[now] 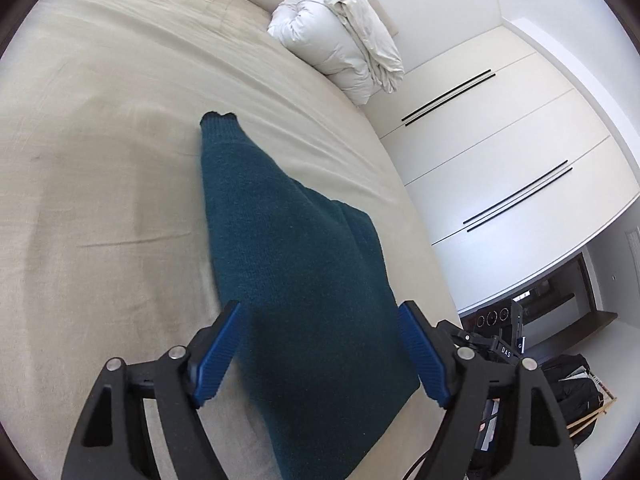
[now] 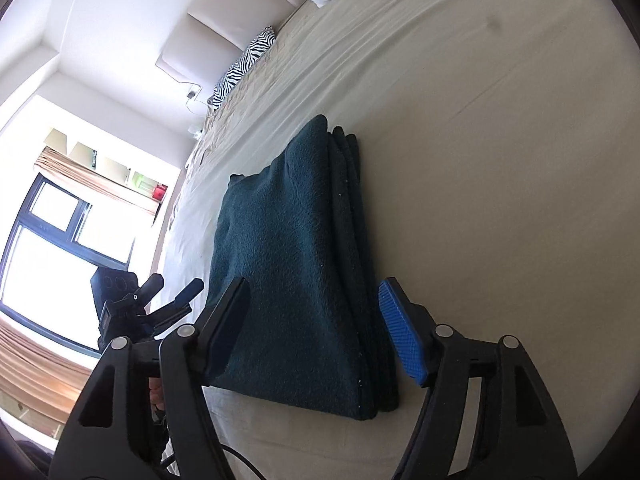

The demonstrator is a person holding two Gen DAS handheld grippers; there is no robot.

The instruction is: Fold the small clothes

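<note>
The left wrist camera sits just behind the left gripper (image 1: 320, 354), angled down across the bed (image 1: 100, 160) toward the white wardrobe (image 1: 500, 140); the right wrist camera sits behind the right gripper (image 2: 314, 328), angled down toward the headboard (image 2: 208, 28) and window (image 2: 44, 248). Both views are close and share the folded teal knit garment (image 1: 296, 264), bed and zebra-print cushion (image 2: 244, 64).

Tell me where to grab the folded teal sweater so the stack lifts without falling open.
Grip the teal sweater at its near end, each gripper closing over a near corner from the bed's edge. The layers lie stacked, their edges showing along the right side in the right wrist view, so pinching through all of them should hold the fold. Both the left gripper and right gripper are open.
</note>
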